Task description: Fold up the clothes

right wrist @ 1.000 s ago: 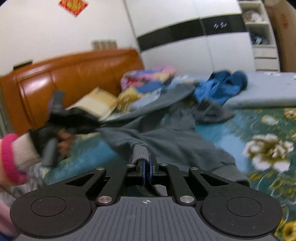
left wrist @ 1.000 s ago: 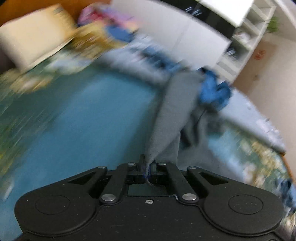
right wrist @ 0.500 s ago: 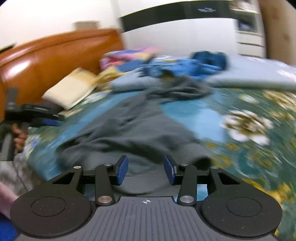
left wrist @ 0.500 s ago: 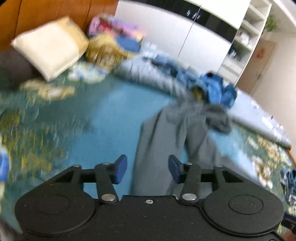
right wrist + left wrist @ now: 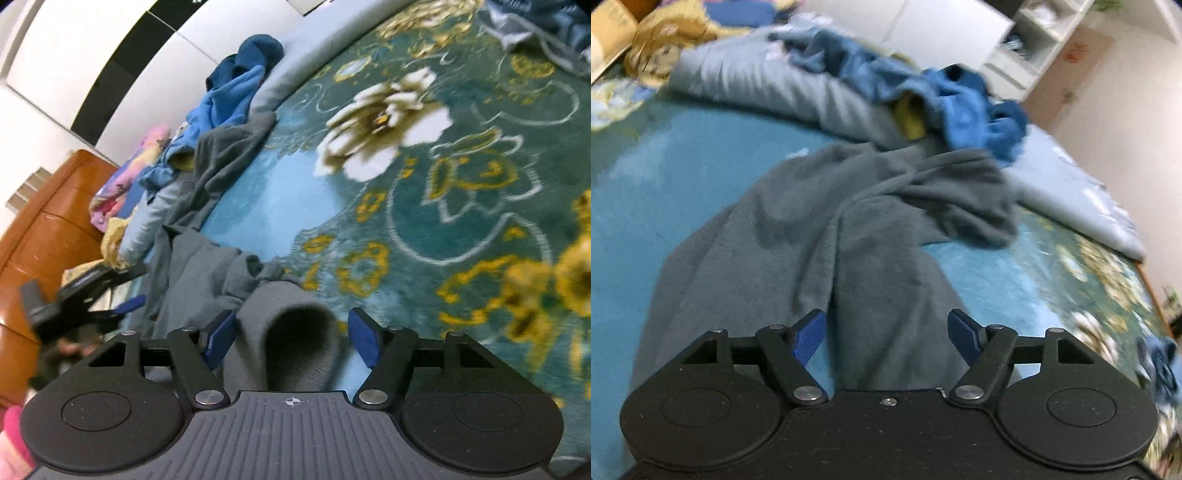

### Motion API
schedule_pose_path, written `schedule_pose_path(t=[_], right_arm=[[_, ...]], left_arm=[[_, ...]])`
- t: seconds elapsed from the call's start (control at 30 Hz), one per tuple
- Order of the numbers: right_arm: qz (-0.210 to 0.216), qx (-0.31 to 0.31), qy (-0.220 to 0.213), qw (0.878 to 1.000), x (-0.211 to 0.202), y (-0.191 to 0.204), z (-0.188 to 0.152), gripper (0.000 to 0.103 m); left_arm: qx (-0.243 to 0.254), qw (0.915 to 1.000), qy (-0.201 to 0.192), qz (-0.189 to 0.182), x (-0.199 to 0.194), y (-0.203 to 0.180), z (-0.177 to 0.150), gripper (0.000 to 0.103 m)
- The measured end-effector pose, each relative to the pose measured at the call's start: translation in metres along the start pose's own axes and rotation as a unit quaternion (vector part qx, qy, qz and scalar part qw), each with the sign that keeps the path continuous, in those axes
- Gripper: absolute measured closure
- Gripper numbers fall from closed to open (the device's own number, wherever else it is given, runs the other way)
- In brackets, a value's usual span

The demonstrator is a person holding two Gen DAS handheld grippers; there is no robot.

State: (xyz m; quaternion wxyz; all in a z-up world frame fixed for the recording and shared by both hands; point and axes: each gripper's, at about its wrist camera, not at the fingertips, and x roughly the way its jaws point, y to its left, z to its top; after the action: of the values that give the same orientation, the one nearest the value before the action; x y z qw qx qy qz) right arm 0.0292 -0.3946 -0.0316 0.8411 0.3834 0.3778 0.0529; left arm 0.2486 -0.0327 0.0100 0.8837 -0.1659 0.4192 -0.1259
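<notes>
Left gripper (image 5: 886,334): jaws apart, holding nothing; grey trousers (image 5: 849,236) ahead of it, legs side by side, waist rumpled. Right gripper (image 5: 291,341): jaws apart around an open cuff (image 5: 295,343). I judge no finished fold showing

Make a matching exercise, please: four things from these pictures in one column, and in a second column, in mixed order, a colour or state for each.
Column one:
1. grey garment
2. blue garment
3. left gripper
4. bedspread

Column two:
A. crumpled in a pile on the pale grey blanket
B. open, holding nothing
C. teal with white and yellow flowers
D. spread on the bed, with one cuff between the open fingers of the right gripper

Pairs: 1-D, 2-A, 3-B, 4-C
</notes>
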Motion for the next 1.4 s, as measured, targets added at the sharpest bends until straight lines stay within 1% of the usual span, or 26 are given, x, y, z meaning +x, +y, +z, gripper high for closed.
schedule_pose_path(t=[0.03, 0.07, 0.1, 0.13, 0.17, 0.27, 0.33, 0.4, 0.47, 0.53, 0.57, 0.63, 0.67, 0.7, 0.8, 0.83, 0.9, 1.0, 1.03, 1.1, 1.13, 1.17, 1.2, 1.23, 1.3, 1.4], right_arm=[[0.005, 0.004, 0.002, 1.000, 0.003, 0.001, 0.001, 0.047], [0.009, 0.009, 0.003, 1.000, 0.006, 0.003, 0.002, 0.065], [0.010, 0.012, 0.004, 1.000, 0.008, 0.004, 0.004, 0.072], [0.012, 0.012, 0.000, 1.000, 0.007, 0.005, 0.008, 0.087], [0.014, 0.011, -0.004, 1.000, 0.007, 0.007, 0.013, 0.092], [0.020, 0.010, -0.018, 1.000, 0.005, 0.010, 0.027, 0.096], [0.006, 0.004, -0.051, 0.999, -0.007, 0.008, 0.050, 0.097], [-0.041, -0.026, -0.106, 0.993, -0.022, 0.008, 0.081, 0.097], [-0.093, -0.042, -0.151, 0.983, -0.033, 0.004, 0.115, 0.097], [-0.129, -0.046, -0.164, 0.977, -0.036, -0.003, 0.139, 0.097], [-0.143, -0.059, -0.160, 0.975, -0.033, -0.004, 0.147, 0.097], [-0.158, -0.076, -0.148, 0.973, -0.025, -0.005, 0.150, 0.097], [-0.166, -0.085, -0.142, 0.972, -0.019, -0.006, 0.148, 0.097], [-0.168, -0.087, -0.142, 0.972, -0.017, -0.006, 0.146, 0.097], [-0.165, -0.080, -0.145, 0.972, -0.014, -0.005, 0.139, 0.096], [-0.164, -0.077, -0.146, 0.973, -0.015, -0.005, 0.137, 0.096], [-0.163, -0.082, -0.145, 0.972, -0.020, -0.004, 0.133, 0.096], [-0.164, -0.089, -0.142, 0.972, -0.027, -0.002, 0.127, 0.095], [-0.167, -0.093, -0.140, 0.972, -0.027, -0.001, 0.126, 0.095], [-0.171, -0.098, -0.137, 0.971, -0.027, 0.002, 0.123, 0.094], [-0.172, -0.099, -0.136, 0.971, -0.027, 0.003, 0.123, 0.094], [-0.173, -0.101, -0.135, 0.970, -0.027, 0.005, 0.122, 0.094], [-0.174, -0.102, -0.135, 0.970, -0.027, 0.006, 0.121, 0.094], [-0.174, -0.103, -0.135, 0.970, -0.028, 0.006, 0.121, 0.094], [-0.174, -0.104, -0.134, 0.970, -0.029, 0.007, 0.119, 0.094], [-0.174, -0.107, -0.134, 0.970, -0.031, 0.008, 0.116, 0.094]], left_arm=[[-0.007, 1.0000, 0.002, 0.005, 0.007, 0.002, 0.004, 0.032], [-0.015, 0.9999, 0.002, 0.008, 0.012, 0.005, 0.007, 0.032], [-0.025, 0.9997, 0.002, 0.005, 0.015, 0.007, 0.009, 0.032], [-0.035, 0.9994, 0.002, 0.003, 0.018, 0.008, 0.011, 0.032], [-0.046, 0.9990, 0.002, 0.001, 0.021, 0.009, 0.014, 0.032], [-0.051, 0.9987, 0.006, 0.003, 0.027, 0.003, 0.014, 0.036], [-0.048, 0.9985, 0.014, -0.025, 0.022, -0.005, 0.010, 0.036], [-0.048, 0.9974, 0.012, -0.052, 0.016, -0.012, 0.004, 0.036], [-0.050, 0.9971, -0.005, -0.057, 0.003, -0.014, 0.004, 0.035], [-0.054, 0.9965, -0.030, -0.055, -0.011, -0.013, 0.007, 0.034], [-0.051, 0.9966, -0.051, -0.039, -0.018, -0.010, 0.012, 0.032], [-0.030, 0.9958, -0.084, 0.021, -0.024, -0.005, 0.021, 0.030], [-0.019, 0.9935, -0.099, 0.051, -0.028, -0.002, 0.025, 0.029], [-0.006, 0.9919, -0.102, 0.076, -0.026, 0.001, 0.028, 0.029], [0.037, 0.9880, -0.085, 0.123, -0.011, 0.005, 0.035, 0.029], [0.062, 0.9834, -0.081, 0.150, -0.005, 0.003, 0.036, 0.028], [0.095, 0.9706, -0.084, 0.205, 0.007, 0.000, 0.035, 0.027], [0.061, 0.9709, -0.062, 0.223, 0.016, 0.013, 0.033, 0.026], [0.049, 0.9749, -0.050, 0.211, 0.019, 0.018, 0.032, 0.028], [0.043, 0.9754, -0.046, 0.211, 0.020, 0.022, 0.029, 0.042], [0.040, 0.9748, -0.048, 0.214, 0.019, 0.024, 0.026, 0.059], [0.036, 0.9742, -0.050, 0.217, 0.019, 0.025, 0.024, 0.072], [0.031, 0.9749, -0.052, 0.214, 0.016, 0.026, 0.023, 0.078], [0.027, 0.9761, -0.059, 0.207, 0.011, 0.026, 0.021, 0.092], [0.018, 0.9782, -0.073, 0.194, 0.002, 0.026, 0.017, 0.095], [-0.014, 0.9771, -0.115, 0.179, -0.028, 0.030, 0.016, 0.095]])
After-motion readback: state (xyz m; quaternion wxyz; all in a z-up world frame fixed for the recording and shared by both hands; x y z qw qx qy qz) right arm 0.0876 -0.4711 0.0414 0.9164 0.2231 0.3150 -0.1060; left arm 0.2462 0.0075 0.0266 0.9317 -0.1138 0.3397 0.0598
